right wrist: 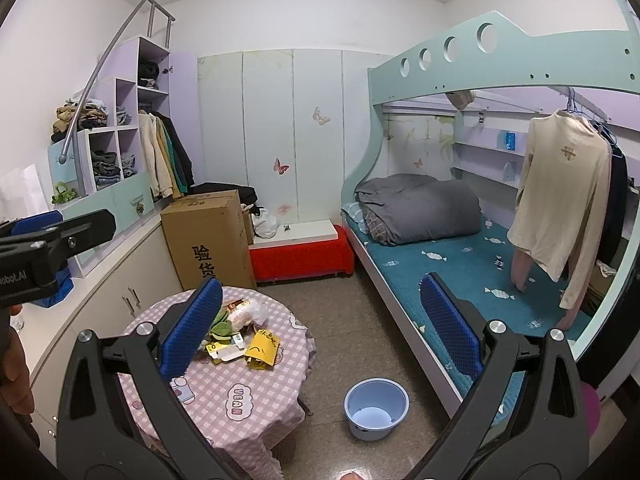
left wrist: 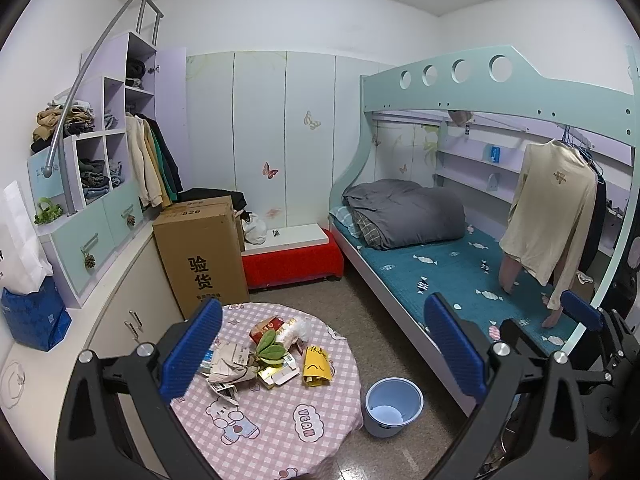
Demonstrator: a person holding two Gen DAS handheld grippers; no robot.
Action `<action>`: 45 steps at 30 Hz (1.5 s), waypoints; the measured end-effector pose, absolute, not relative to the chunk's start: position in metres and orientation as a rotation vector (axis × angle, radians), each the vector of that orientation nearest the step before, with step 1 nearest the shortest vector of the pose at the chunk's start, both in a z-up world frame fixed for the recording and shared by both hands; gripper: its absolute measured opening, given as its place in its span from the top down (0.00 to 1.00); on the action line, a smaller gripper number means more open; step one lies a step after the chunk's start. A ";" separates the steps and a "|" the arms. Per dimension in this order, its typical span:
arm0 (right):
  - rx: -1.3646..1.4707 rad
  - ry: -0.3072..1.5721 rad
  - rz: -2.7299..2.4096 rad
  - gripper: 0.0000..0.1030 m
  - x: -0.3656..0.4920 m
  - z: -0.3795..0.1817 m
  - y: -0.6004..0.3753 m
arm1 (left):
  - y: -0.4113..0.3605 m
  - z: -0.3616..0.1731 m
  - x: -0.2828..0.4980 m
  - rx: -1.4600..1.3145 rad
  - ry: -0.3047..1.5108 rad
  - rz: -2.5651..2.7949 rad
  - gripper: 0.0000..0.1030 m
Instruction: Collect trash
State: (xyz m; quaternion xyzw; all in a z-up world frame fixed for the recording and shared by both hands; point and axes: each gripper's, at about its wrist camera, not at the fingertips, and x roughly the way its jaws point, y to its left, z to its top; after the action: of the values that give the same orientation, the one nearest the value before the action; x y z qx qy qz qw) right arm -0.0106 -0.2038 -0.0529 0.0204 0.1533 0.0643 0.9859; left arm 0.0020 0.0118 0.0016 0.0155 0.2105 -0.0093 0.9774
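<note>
The room's biggest piece, the bunk bed (left wrist: pixel 460 264), runs along the three o'clock side, well apart from the work. The round counter (left wrist: pixel 280 412) with its pink checked cloth sits low and ahead, at about seven o'clock in both views. On the floor just beside it, toward five o'clock, stands the blue bucket (left wrist: pixel 394 406), open-topped and apparently holding no trash yet.

The trash pile (left wrist: pixel 264 360) lies on the far half of the counter: crumpled paper, a flattened carton, a plastic wrapper, a green leafy scrap. Its yellow packet (left wrist: pixel 316 366) lies nearest the bucket, at the pile's three o'clock edge, its long axis running from twelve to six, roughly in line with the fingers.

The left hand-held gripper (left wrist: pixel 324 350) hangs above the counter with its jaws spread wide and nothing between them; the pile lies straight ahead and below, between its two blue pads. The right hand-held gripper (right wrist: pixel 320 328) is likewise released and holding nothing, but the pile sits off toward its nine o'clock pad and the bucket nearer its centre line.

By this reckoning the left is the nearer for a pick; a straight drop forward and down should bracket the packet across its narrow width.
</note>
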 end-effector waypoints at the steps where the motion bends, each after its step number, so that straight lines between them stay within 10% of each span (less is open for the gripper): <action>1: 0.042 0.309 0.130 0.06 -0.010 -0.053 -0.204 | 0.011 0.001 0.002 0.031 0.424 -0.019 0.04; 45: 0.069 0.309 0.175 0.06 0.007 -0.057 -0.209 | 0.009 -0.002 0.019 0.004 0.434 0.005 0.04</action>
State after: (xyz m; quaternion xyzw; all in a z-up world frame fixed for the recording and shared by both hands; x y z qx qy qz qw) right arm 0.0072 -0.2089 -0.0570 0.0341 0.1539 0.0872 0.9836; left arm 0.0193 0.0093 -0.0015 0.0022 0.2155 0.0027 0.9765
